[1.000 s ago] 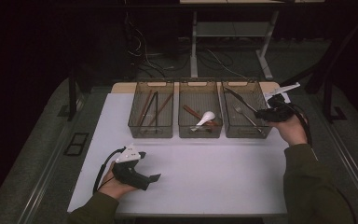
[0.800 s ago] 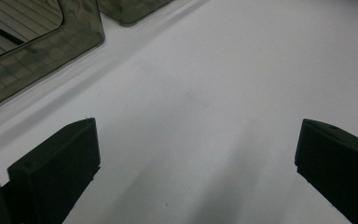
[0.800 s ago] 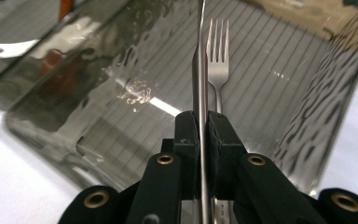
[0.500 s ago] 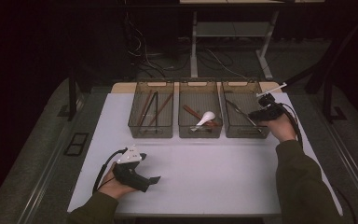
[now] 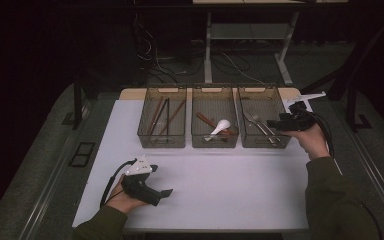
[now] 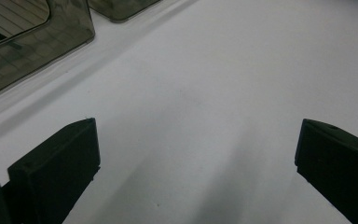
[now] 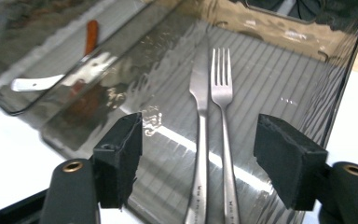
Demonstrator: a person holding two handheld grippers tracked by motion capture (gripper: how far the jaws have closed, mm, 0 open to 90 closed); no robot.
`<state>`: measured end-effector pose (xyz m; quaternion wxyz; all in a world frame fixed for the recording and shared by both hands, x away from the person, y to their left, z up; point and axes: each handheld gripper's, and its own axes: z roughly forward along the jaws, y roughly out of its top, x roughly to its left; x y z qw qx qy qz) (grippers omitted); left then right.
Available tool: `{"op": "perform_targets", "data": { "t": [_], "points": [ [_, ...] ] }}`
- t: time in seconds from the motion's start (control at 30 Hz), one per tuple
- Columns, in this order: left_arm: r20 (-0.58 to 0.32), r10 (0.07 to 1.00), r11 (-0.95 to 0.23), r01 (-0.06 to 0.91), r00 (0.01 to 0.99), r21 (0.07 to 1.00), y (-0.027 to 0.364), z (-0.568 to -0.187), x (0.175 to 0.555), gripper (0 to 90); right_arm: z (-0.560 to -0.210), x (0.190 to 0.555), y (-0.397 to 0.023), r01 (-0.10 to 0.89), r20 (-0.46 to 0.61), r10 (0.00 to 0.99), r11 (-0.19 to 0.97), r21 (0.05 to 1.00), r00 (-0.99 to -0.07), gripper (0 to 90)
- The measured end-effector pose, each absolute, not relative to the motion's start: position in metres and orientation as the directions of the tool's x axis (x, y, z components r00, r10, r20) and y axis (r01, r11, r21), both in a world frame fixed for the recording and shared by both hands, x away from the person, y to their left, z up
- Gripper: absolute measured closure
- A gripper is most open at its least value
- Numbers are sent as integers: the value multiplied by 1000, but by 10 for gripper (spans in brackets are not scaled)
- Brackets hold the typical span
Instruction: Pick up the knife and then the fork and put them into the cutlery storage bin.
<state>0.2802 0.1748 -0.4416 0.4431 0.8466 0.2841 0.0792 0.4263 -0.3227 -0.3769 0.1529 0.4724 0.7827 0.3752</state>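
Hovering over the right-hand smoked clear plastic bin [image 5: 274, 102], the black right gripper [image 5: 274, 125] is released, jaws just having been opening, nothing between the pads. Steel knife [image 7: 199, 121] and steel fork [image 7: 223, 126] are lying side by side on the bin floor below. Black left gripper [image 5: 166, 192] is resting spread open on the white table [image 5: 240, 175].

The white tabletop [image 5: 220, 180] stands in a dim room on dark grey carpet [image 5: 45, 165]. Behind it, a pale-legged desk frame [image 5: 250, 35] rises above tangled cables [image 5: 155, 55] on the floor.
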Motion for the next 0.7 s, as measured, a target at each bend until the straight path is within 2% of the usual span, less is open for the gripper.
{"op": "perform_targets", "data": {
  "t": [0.2,0.4,0.7],
  "points": [
    [-136,557,-420,419,819,805,175,-441,280,0,-376,407,-318,576,64,847,302,759,-528,196],
    [-150,563,-401,427,813,810,175,-440,281,0,-377,384,-310,530,66,830,289,797,-553,141],
    [-150,561,-405,428,814,808,175,-440,281,0,-384,347,-299,477,84,784,285,831,-615,141]
  ]
}}
